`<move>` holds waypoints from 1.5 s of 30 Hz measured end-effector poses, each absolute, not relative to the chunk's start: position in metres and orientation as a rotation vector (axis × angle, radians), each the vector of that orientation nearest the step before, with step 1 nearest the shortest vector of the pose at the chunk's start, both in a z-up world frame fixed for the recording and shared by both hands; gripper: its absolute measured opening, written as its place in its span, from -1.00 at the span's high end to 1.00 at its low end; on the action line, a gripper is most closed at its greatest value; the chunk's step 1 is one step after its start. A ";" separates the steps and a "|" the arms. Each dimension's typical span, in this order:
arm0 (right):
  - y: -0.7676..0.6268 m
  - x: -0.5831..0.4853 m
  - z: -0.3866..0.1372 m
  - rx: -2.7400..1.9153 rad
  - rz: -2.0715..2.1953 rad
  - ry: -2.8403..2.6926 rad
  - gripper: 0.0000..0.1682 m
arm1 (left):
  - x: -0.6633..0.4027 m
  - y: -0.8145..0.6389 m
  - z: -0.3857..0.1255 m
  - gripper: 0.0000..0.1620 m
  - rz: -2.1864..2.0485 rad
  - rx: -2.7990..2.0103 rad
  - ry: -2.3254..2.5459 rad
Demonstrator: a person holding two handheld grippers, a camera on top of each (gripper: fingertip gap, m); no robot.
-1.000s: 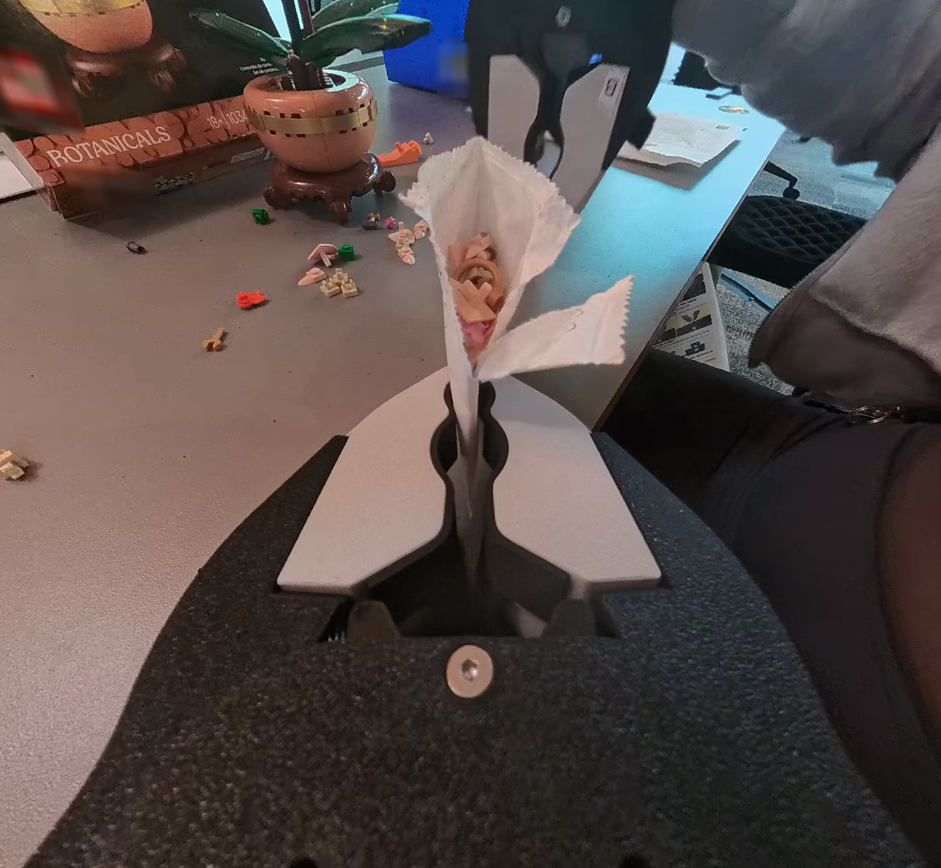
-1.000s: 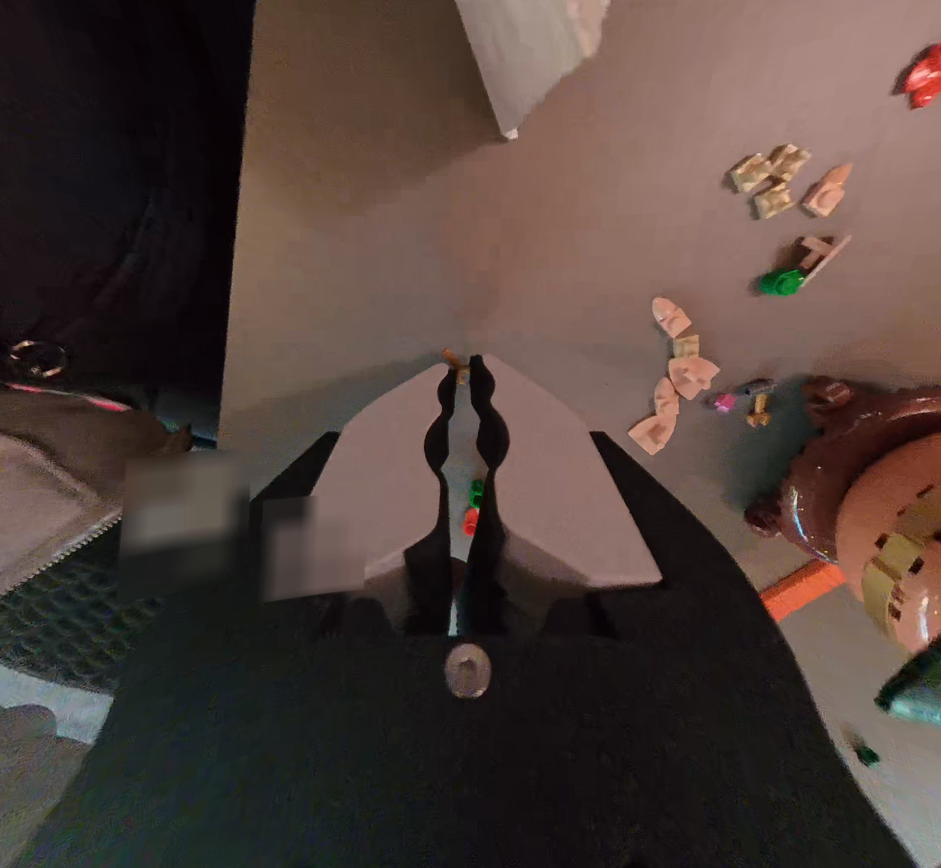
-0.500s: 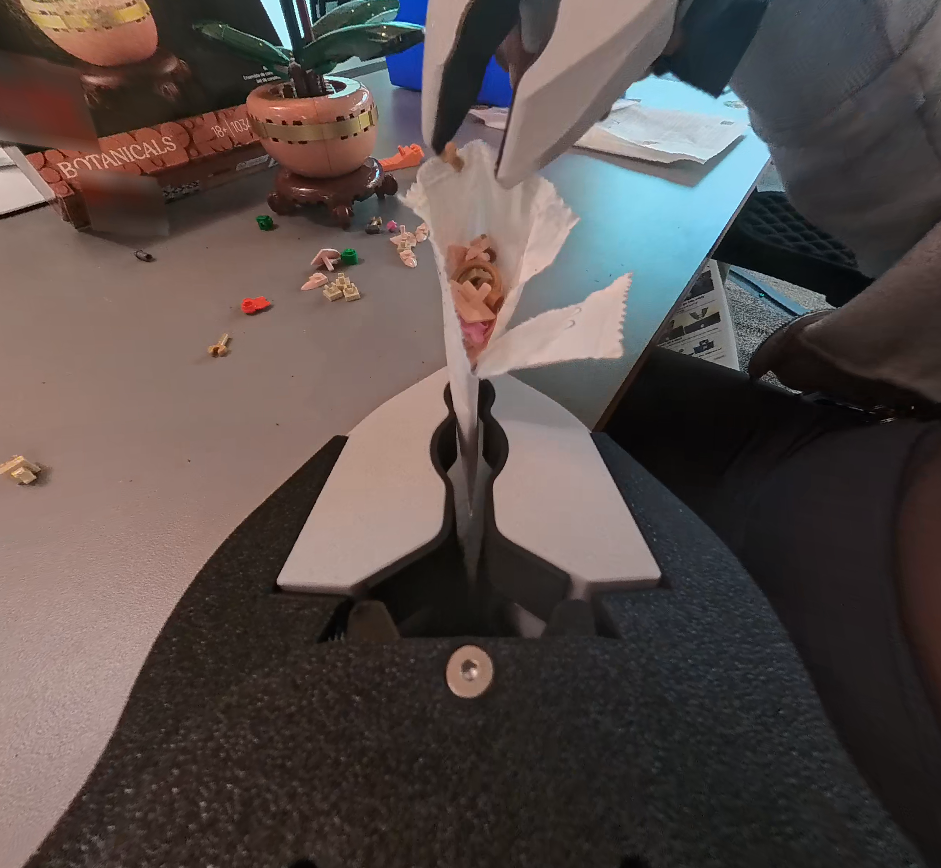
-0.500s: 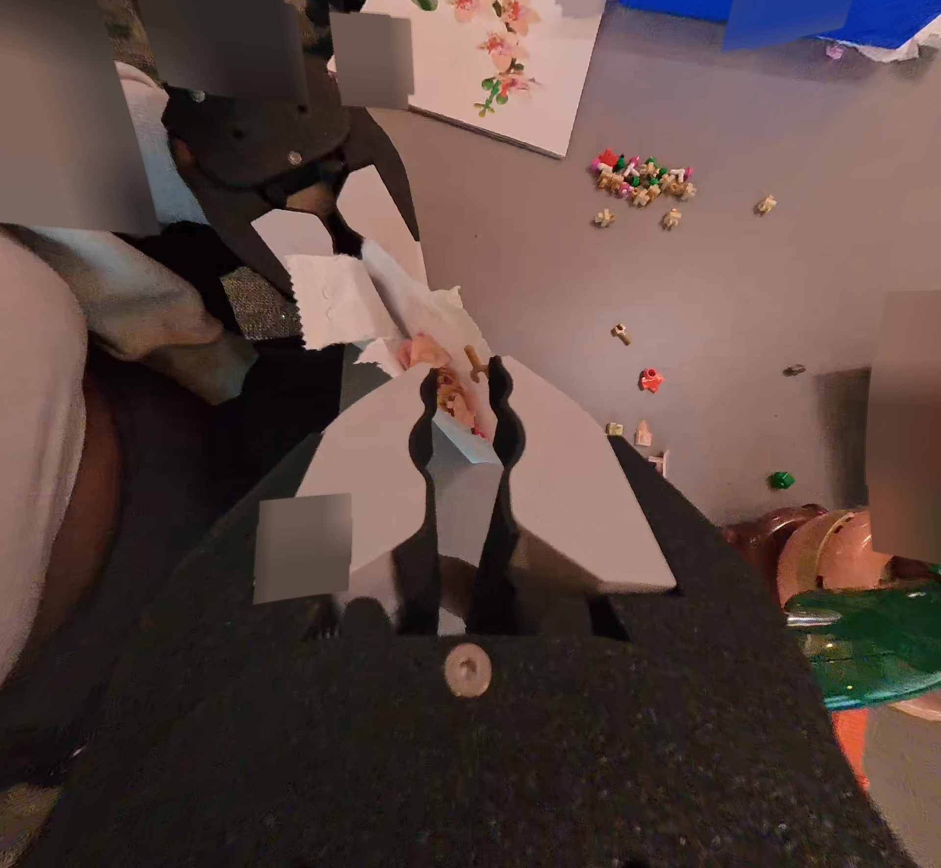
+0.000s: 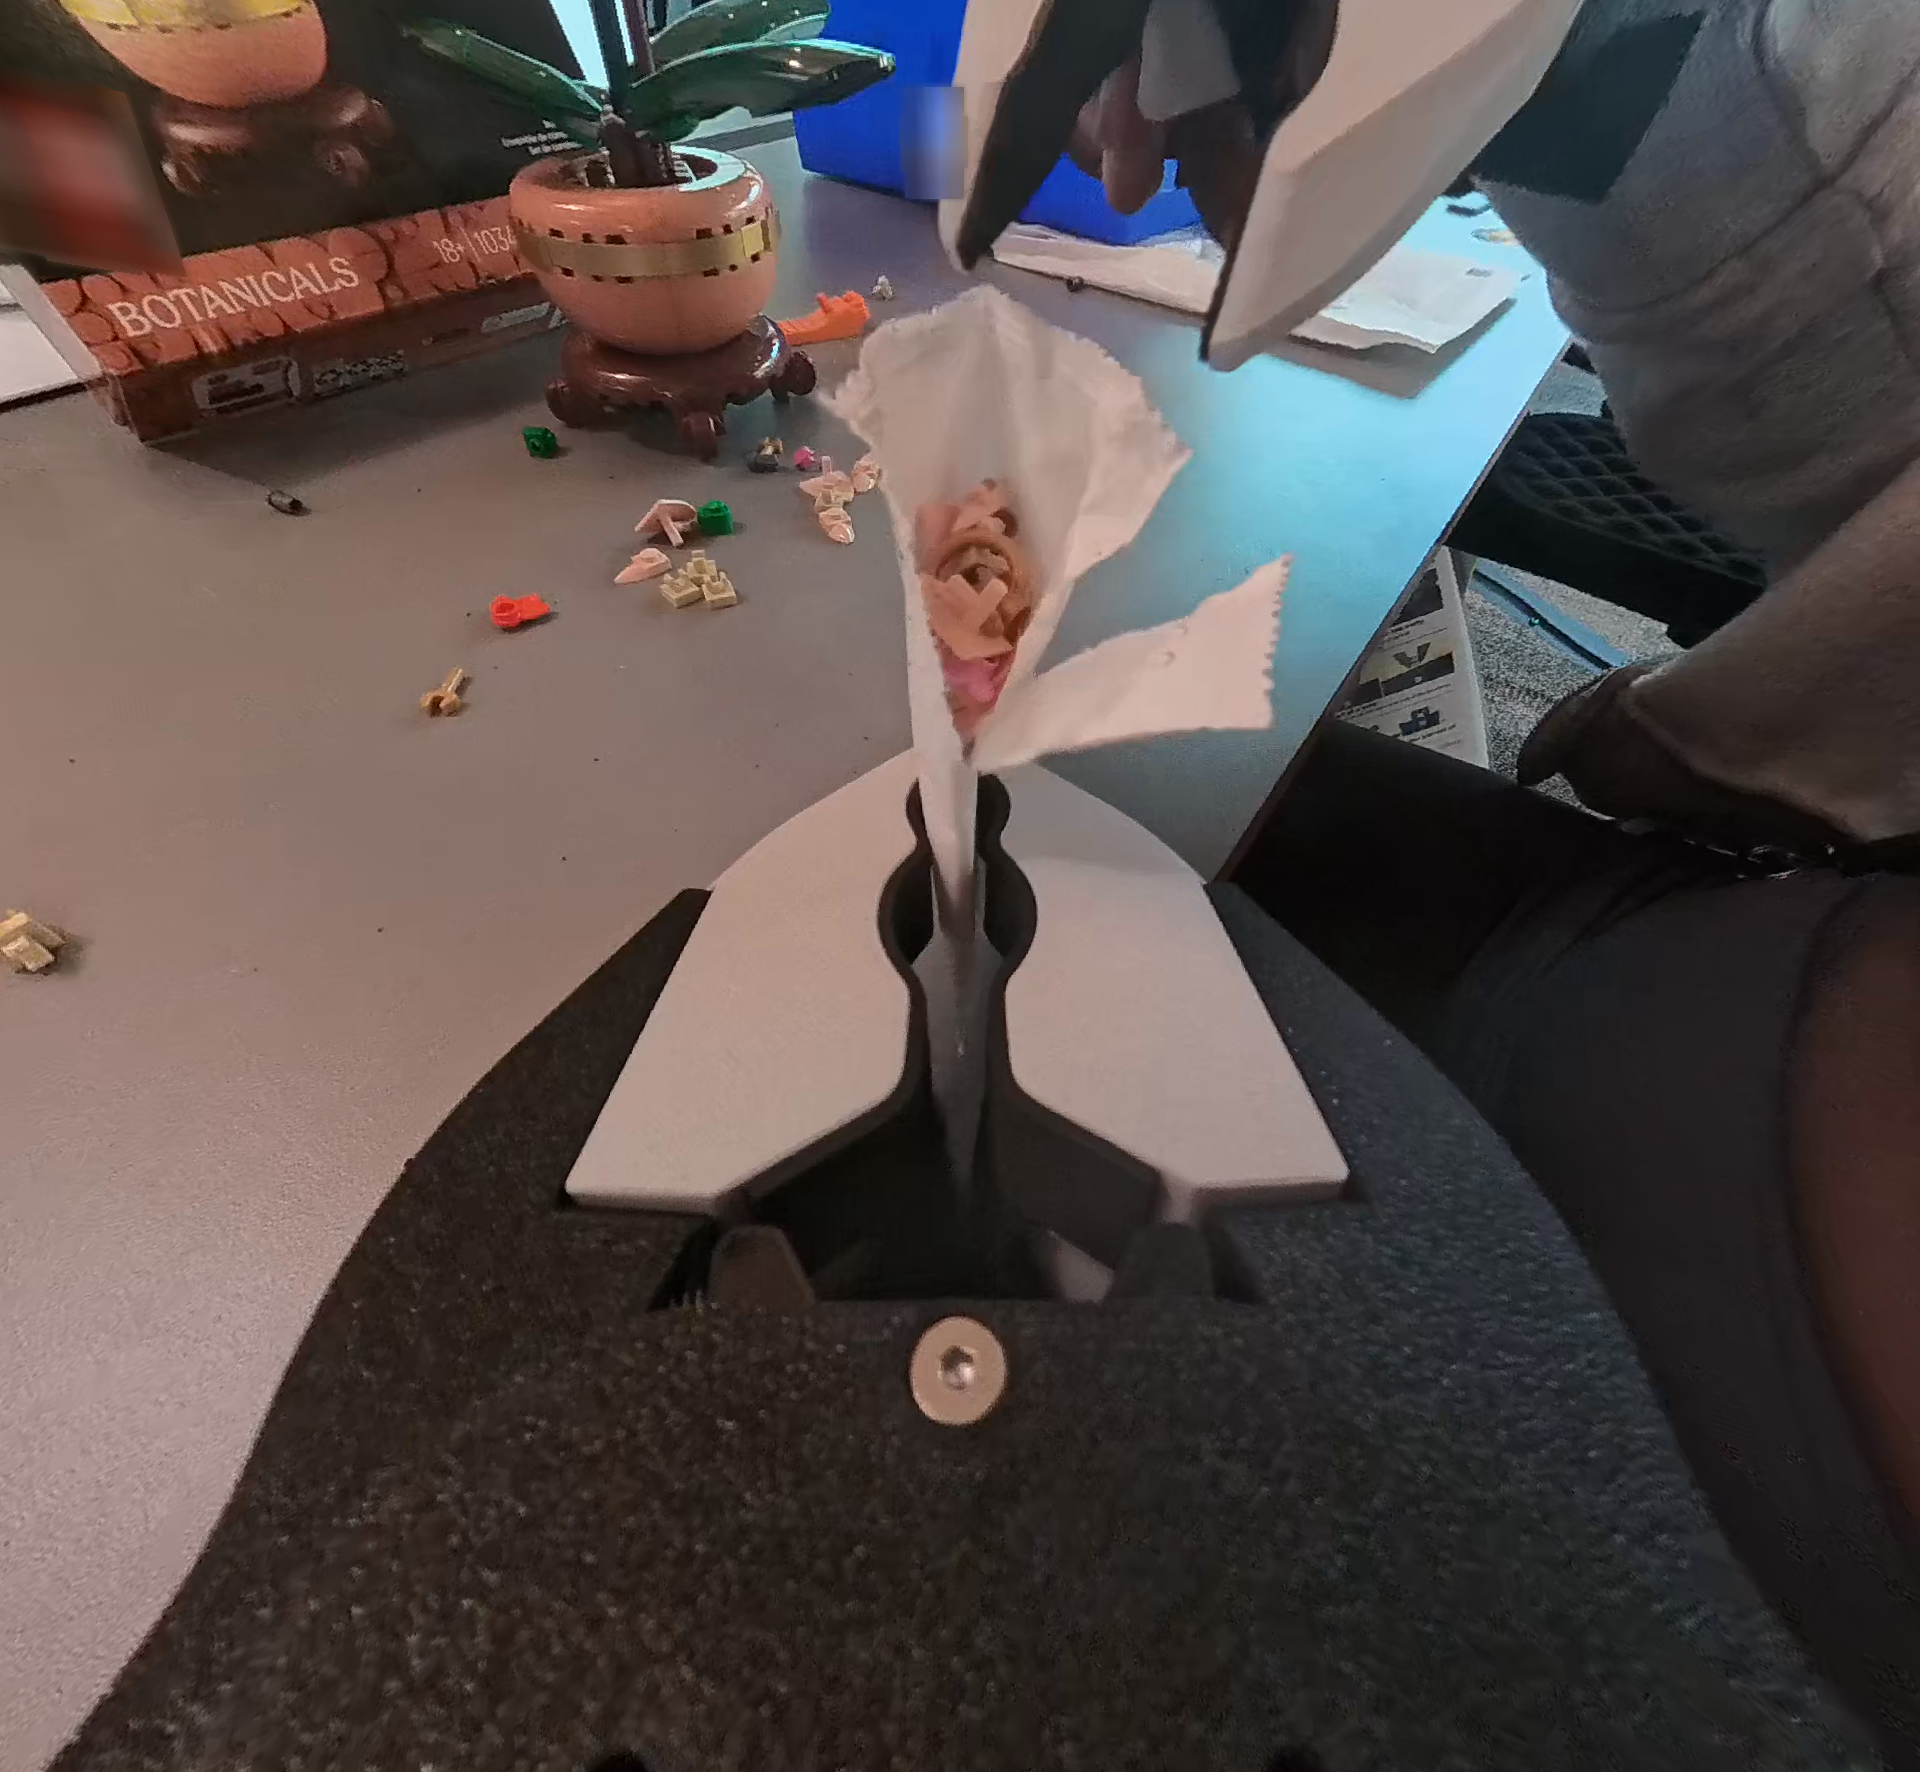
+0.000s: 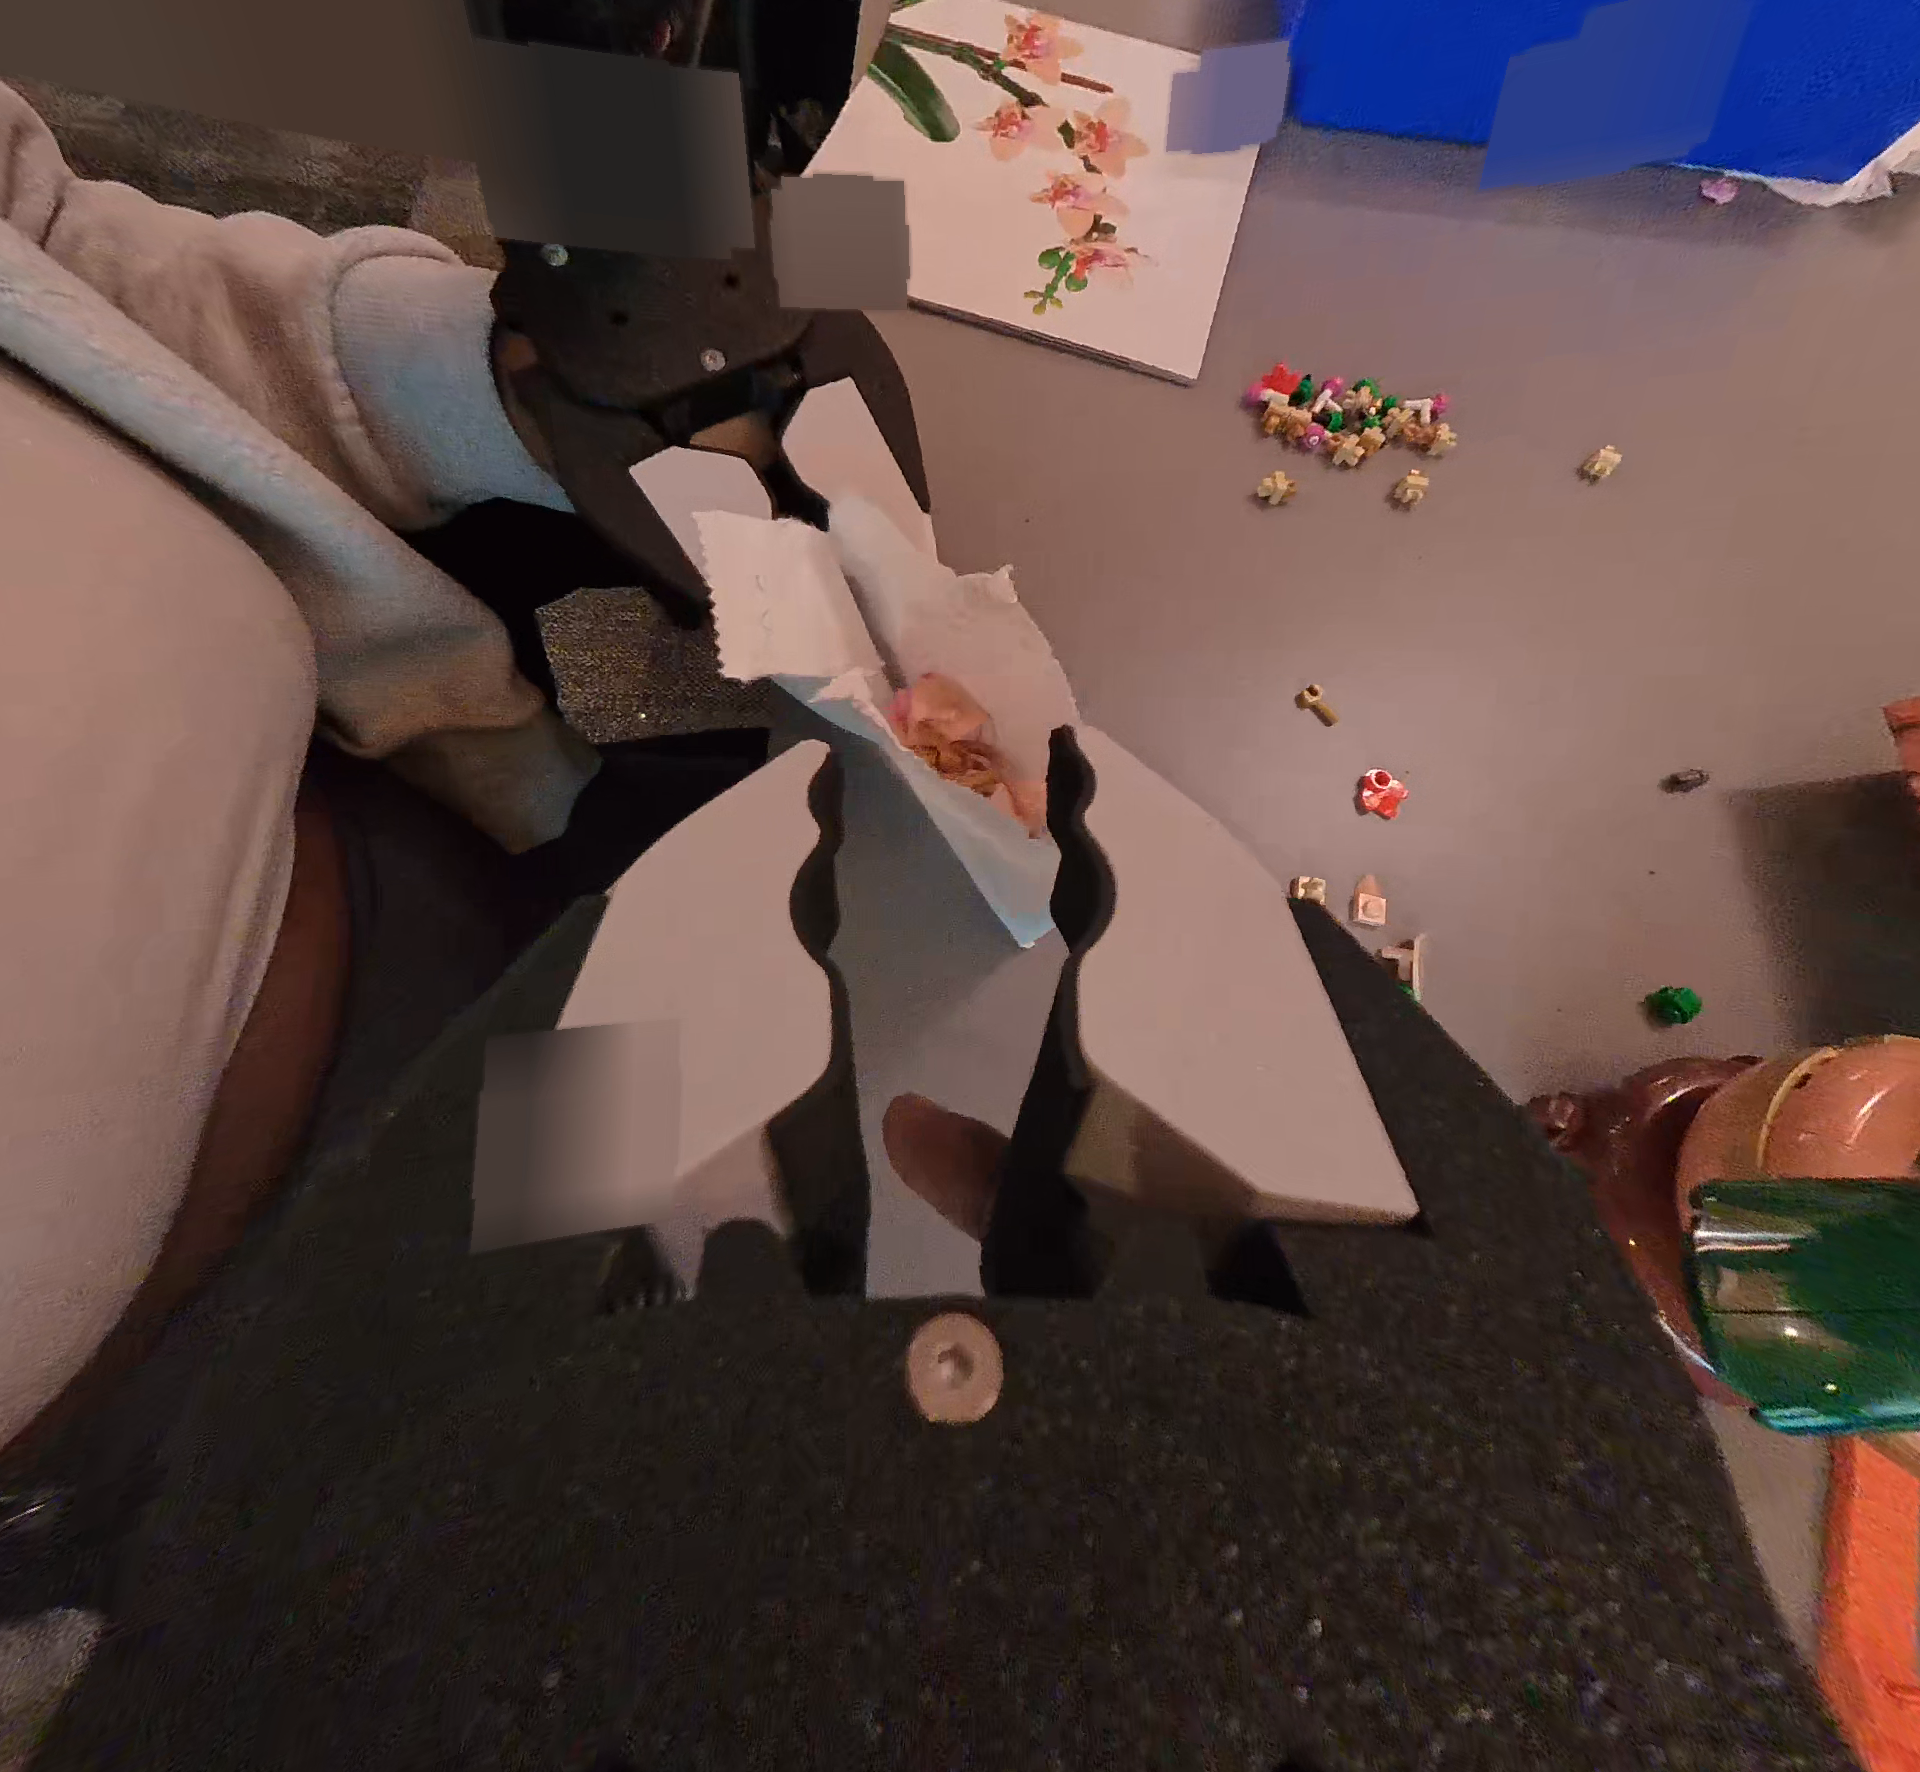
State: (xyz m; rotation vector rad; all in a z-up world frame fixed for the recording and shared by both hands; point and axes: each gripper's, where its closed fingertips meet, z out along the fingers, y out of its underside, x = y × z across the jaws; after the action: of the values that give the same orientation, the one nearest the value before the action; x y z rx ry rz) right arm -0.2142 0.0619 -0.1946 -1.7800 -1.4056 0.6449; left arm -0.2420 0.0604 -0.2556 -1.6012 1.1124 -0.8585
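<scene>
left gripper (image 5: 958,787) pinching torn white paper bag (image 5: 1023,434) | pieces inside, likely bricks | right gripper (image 6: 940,766) spread wide

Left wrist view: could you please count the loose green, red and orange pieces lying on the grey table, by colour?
Green pieces: 2
Red pieces: 1
Orange pieces: 1
Total: 4

White paper bag (image 5: 1023,434) holds tan and pink pieces (image 5: 971,579); grey table (image 5: 208,735).

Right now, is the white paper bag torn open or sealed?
Torn open: the white paper bag gapes at its top, a flap hangs aside, small pieces show inside.
</scene>
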 end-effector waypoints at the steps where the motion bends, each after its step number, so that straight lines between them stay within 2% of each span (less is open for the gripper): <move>1: 0.062 -0.214 -0.194 -1.771 0.656 -1.390 0.55 | -0.242 0.060 -0.256 0.95 -0.856 -1.600 1.112; 6: 0.066 -0.195 -0.194 -1.767 0.663 -1.223 0.55 | -0.242 0.060 -0.256 0.95 -0.851 -1.601 1.113; 12: 0.079 -0.115 -0.195 -1.823 0.580 -0.791 0.59 | -0.242 0.061 -0.256 0.95 -0.850 -1.600 1.112; 18: 0.078 -0.037 -0.217 -1.944 0.463 -0.577 0.50 | -0.242 0.061 -0.256 0.95 -0.837 -1.597 1.116; 21: 0.079 -0.022 -0.234 -2.057 0.452 -0.571 0.45 | -0.242 0.061 -0.257 0.95 -0.837 -1.599 1.117; 23: 0.082 -0.018 -0.245 -2.129 0.405 -0.609 0.51 | -0.241 0.061 -0.257 0.95 -0.841 -1.603 1.113; 28: 0.103 -0.020 -0.260 -2.211 0.354 -0.729 0.43 | -0.242 0.062 -0.257 0.95 -0.847 -1.605 1.111; 31: 0.116 -0.024 -0.272 -2.254 0.346 -0.814 0.50 | -0.242 0.061 -0.257 0.95 -0.854 -1.605 1.109; 35: 0.125 -0.031 -0.283 -2.302 0.404 -0.868 0.39 | -0.242 0.062 -0.257 0.95 -0.869 -1.607 1.105; 39: 0.134 -0.030 -0.287 -2.294 0.391 -0.870 0.59 | -0.242 0.062 -0.256 0.95 -0.879 -1.608 1.102; 42: 0.134 -0.031 -0.287 -2.284 0.396 -0.878 0.62 | -0.243 0.061 -0.256 0.95 -0.883 -1.608 1.100; 43: 0.132 -0.033 -0.286 -2.277 0.417 -0.891 0.81 | -0.243 0.061 -0.256 0.95 -0.885 -1.609 1.100; 45: 0.131 -0.034 -0.286 -2.270 0.425 -0.887 0.81 | -0.243 0.061 -0.256 0.95 -0.884 -1.609 1.100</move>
State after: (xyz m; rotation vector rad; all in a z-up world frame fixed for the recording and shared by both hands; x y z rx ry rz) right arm -0.0336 0.1314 -0.2864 -2.2701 -0.8872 0.4247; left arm -0.2427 0.0612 -0.2558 -1.6086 1.0996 -0.8844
